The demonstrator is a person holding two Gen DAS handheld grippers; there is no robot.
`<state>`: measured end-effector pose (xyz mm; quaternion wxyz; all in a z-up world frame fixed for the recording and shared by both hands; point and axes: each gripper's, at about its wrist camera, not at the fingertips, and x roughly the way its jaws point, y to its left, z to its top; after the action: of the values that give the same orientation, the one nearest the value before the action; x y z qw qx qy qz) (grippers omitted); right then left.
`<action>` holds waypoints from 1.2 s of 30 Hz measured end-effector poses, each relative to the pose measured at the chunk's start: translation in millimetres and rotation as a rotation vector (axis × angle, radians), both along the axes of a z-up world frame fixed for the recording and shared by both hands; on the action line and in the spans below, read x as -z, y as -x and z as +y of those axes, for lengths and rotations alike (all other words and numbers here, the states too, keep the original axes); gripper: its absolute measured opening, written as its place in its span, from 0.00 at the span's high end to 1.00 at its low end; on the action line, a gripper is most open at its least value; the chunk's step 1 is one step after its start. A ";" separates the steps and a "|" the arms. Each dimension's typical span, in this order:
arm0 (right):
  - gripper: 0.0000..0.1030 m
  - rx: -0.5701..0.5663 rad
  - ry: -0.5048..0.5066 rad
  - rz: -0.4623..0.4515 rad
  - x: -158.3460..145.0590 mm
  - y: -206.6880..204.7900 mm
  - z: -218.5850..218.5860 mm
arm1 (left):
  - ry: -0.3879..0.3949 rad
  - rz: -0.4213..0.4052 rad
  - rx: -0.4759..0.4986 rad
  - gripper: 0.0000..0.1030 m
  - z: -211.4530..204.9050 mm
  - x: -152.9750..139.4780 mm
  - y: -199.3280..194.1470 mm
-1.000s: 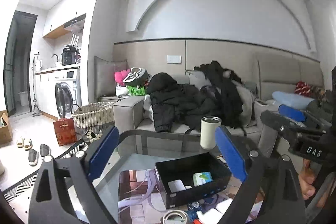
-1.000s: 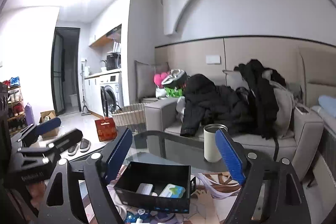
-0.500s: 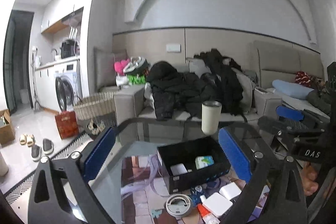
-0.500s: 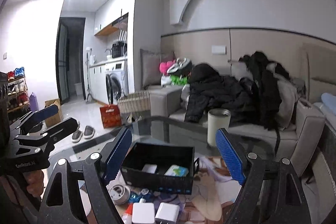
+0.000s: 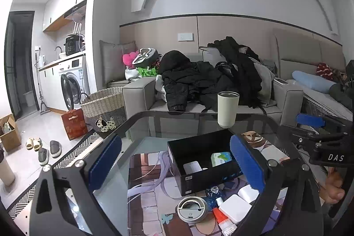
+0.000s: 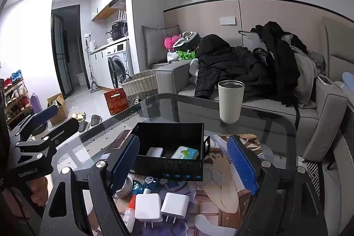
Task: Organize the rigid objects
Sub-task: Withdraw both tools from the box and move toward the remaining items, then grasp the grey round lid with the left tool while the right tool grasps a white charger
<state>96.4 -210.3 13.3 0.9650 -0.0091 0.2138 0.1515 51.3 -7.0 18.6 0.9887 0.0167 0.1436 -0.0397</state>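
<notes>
Left gripper (image 5: 176, 162) wide open, empty, above glass table (image 5: 141, 123); right gripper (image 6: 183, 164) wide open, empty; black box (image 6: 170, 147) behind two white chargers (image 6: 161, 206); cup (image 6: 230, 101) upright beyond

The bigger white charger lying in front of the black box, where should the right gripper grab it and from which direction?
Probably from above, the right gripper closing on the two flat side faces of the larger white charger. It lies flat on the mat with its prongs toward the camera; the smaller charger touches its right side, so lean the grip toward the body's far end.
</notes>
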 end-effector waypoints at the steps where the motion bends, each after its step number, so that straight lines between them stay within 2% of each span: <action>1: 0.19 -0.003 0.003 0.000 -0.2 0.7 1.4 | 0.002 0.004 0.000 0.03 -0.4 0.4 -0.4; 6: 0.19 -0.011 0.017 0.088 13.1 -9.6 3.3 | -0.017 0.082 0.011 0.03 -6.1 9.9 -13.5; 11: 0.19 0.013 0.040 0.260 49.4 -35.8 2.8 | -0.046 0.232 0.022 0.04 -10.8 39.9 -37.5; 14: 0.22 0.025 0.052 0.341 70.0 -47.8 3.6 | -0.057 0.340 0.016 0.05 -11.2 63.9 -52.7; 19: 0.29 0.015 0.074 0.459 100.3 -61.2 9.5 | -0.049 0.504 0.030 0.15 -10.9 98.8 -70.6; 25: 0.34 -0.007 0.090 0.541 122.8 -68.1 17.6 | -0.065 0.562 0.039 0.18 -13.0 113.4 -77.6; 29: 0.36 -0.027 0.102 0.558 129.1 -67.4 22.3 | -0.066 0.593 0.048 0.20 -13.5 119.4 -82.0; 32: 0.38 -0.028 0.112 0.582 136.3 -70.6 23.5 | -0.051 0.609 0.063 0.30 -11.9 120.6 -82.8; 34: 0.38 -0.032 0.129 0.574 138.4 -69.6 25.4 | -0.051 0.611 0.079 0.41 -12.9 119.8 -82.2; 36: 0.40 -0.034 0.134 0.574 139.2 -68.5 27.2 | -0.056 0.621 0.075 0.43 -12.4 120.5 -81.4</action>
<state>165.0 -183.1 -125.9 0.8596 -0.0334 0.4875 0.1496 132.7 -19.4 -101.9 0.8945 0.0362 0.4391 -0.0752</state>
